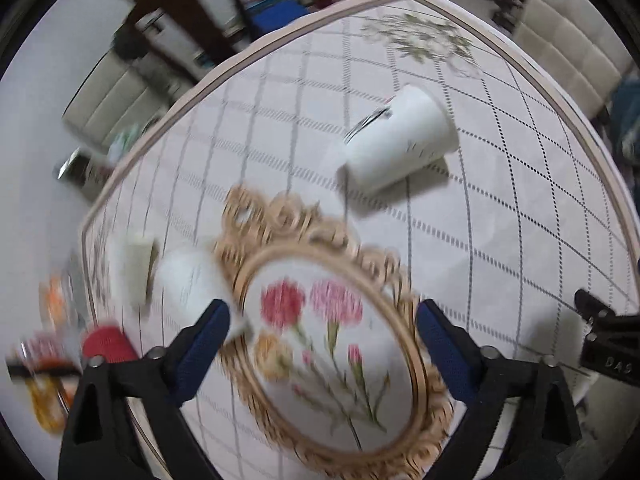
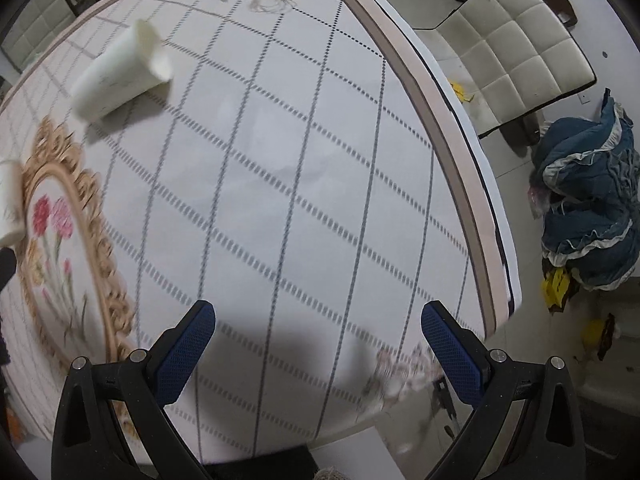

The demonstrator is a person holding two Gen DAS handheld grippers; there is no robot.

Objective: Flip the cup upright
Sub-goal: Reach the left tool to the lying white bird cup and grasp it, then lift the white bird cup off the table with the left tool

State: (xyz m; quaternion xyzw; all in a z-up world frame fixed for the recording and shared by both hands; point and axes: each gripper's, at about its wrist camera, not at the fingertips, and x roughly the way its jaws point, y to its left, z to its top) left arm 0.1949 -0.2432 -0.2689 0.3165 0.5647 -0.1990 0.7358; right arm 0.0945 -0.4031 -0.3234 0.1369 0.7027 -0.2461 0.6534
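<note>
A white cup [image 1: 400, 136] lies on its side on the checked tablecloth, its mouth toward the far right; it also shows in the right wrist view [image 2: 120, 70] at the upper left. My left gripper [image 1: 324, 320] is open and empty, hovering over the oval floral print, well short of the lying cup. A second white cup [image 1: 192, 280] sits just beyond its left finger; it shows at the left edge of the right wrist view [image 2: 10, 200]. My right gripper [image 2: 318, 320] is open and empty above the bare cloth, far from the cup.
A gold-framed oval flower print [image 1: 332, 352] is on the cloth. The round table's rim [image 2: 432, 92] curves along the right. A padded chair [image 2: 516, 40] and a blue bundle [image 2: 588, 216] are on the floor beyond. Red and orange items [image 1: 104, 340] lie off the left edge.
</note>
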